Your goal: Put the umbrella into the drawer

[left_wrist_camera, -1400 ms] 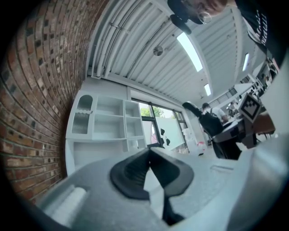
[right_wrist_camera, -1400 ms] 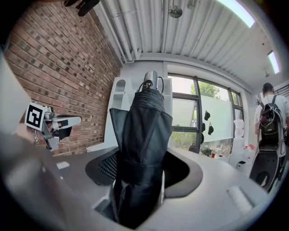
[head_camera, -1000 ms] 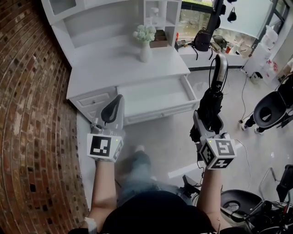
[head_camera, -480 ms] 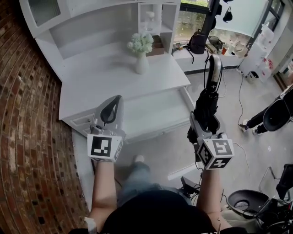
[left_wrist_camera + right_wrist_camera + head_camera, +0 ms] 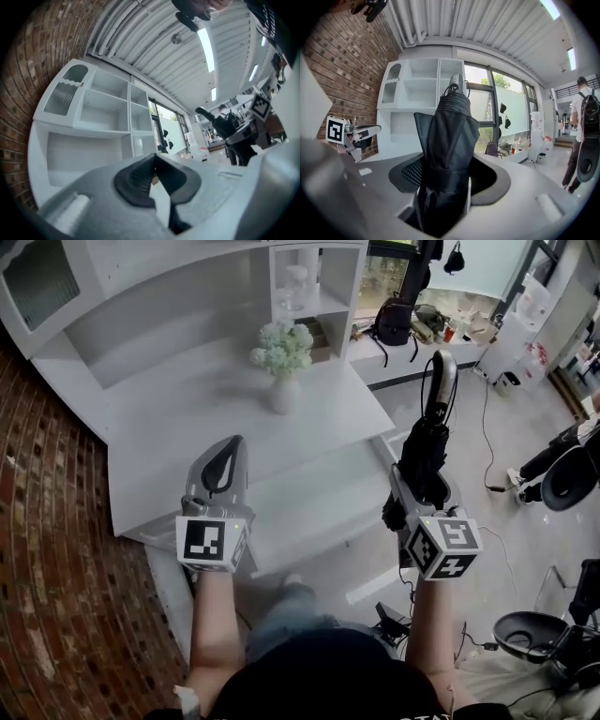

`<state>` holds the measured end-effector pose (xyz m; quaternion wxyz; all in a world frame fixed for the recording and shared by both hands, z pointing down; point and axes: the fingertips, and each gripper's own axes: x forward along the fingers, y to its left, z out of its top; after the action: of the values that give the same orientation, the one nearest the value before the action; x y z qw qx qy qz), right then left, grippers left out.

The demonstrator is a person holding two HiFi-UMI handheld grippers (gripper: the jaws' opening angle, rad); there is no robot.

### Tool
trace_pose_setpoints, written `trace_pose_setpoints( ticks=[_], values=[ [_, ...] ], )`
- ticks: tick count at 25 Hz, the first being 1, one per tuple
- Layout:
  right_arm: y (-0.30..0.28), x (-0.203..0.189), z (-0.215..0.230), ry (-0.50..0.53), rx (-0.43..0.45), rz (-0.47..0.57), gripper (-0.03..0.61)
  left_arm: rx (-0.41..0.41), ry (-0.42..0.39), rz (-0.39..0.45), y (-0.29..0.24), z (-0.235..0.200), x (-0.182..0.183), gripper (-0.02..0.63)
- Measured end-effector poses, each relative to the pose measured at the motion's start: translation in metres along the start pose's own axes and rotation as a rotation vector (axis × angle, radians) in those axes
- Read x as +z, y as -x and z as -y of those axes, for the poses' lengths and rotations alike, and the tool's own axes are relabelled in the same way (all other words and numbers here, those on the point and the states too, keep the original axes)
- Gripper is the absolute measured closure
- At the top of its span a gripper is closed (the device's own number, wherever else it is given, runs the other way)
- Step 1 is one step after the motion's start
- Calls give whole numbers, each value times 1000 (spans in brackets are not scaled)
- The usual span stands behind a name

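A folded black umbrella (image 5: 427,451) stands upright in my right gripper (image 5: 419,486), its grey handle (image 5: 442,371) pointing away from me. In the right gripper view the umbrella (image 5: 447,140) fills the gap and both pads press on its fabric, so that gripper (image 5: 447,165) is shut on it. The white desk's drawer (image 5: 309,495) is pulled open and lies between and just beyond the two grippers. My left gripper (image 5: 228,460) hovers over the drawer's left end, shut with nothing in it; in its own view the gripper (image 5: 154,161) shows its pads meeting at the tips.
A vase of white flowers (image 5: 279,367) stands on the desktop (image 5: 187,427) below a white shelf unit (image 5: 300,277). A brick wall (image 5: 56,559) runs along the left. Black chairs (image 5: 572,474) and cables sit on the floor at right. A person (image 5: 587,136) stands far right.
Both grippers and the camera have moved closer to the desk. The open drawer now lies right under the gripper tips. The umbrella stays in the right gripper.
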<state>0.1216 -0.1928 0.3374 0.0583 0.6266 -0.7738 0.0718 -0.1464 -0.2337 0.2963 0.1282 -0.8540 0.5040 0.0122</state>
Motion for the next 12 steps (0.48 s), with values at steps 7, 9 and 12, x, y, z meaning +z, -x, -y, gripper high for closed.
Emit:
trace_pose_setpoints(
  ticks=[7,9,12],
  values=[
    [-50,-25,-6,-57,-70,-93,311,-87,41,-35,-40,-24,-33,617],
    [-60,-35,-9,-71,-79,-123,311,-105,54,-47,-48,-27,-42,617],
    [-71,-55,-14,-116,-80,-175,311,-133,71,-64,-58,-28,-55,617]
  ],
)
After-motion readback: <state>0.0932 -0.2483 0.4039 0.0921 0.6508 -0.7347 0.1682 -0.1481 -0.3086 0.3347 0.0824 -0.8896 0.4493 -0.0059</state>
